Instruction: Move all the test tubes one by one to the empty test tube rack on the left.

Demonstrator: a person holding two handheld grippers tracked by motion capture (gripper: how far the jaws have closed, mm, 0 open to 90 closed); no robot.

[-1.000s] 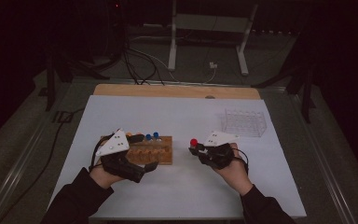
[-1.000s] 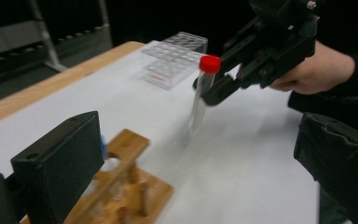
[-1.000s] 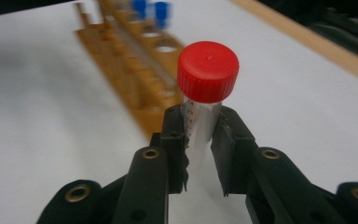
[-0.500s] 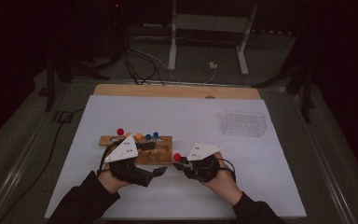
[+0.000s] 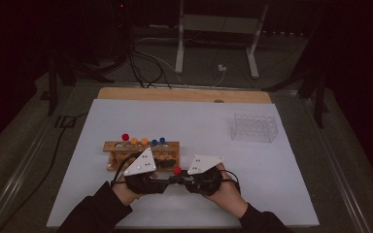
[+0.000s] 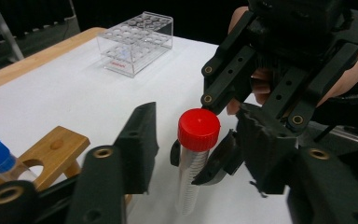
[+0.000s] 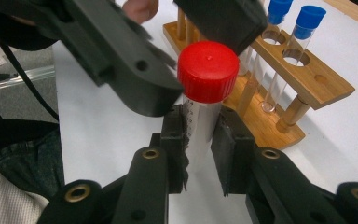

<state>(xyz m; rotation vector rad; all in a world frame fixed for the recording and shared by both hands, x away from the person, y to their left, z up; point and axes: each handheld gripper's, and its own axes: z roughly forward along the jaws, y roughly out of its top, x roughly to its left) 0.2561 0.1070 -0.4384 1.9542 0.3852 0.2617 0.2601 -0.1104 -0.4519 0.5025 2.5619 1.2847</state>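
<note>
Scene: white-covered table, both hand-held grippers meeting just in front of the wooden test-tube rack (image 5: 141, 154).
Right gripper (image 7: 200, 140): clenched on the body of a clear plastic tube with a red screw cap (image 7: 208, 71), held upright just off the rack's near end.
Left gripper (image 6: 191, 144): jaws just closing around the red cap, which stands between them; pads not yet pressing (gaps visible either side).
Step in hand: likely unscrewing the cap.
Doing it well: centre the left jaws squarely on the cap, squeeze evenly, keep the tube steady and upright below, twist without tilting.
Count: one held tube; in the rack one red-capped, two orange-capped, two blue-capped (image 5: 158, 141); one clear acrylic rack (image 5: 255, 127), well apart.
</note>
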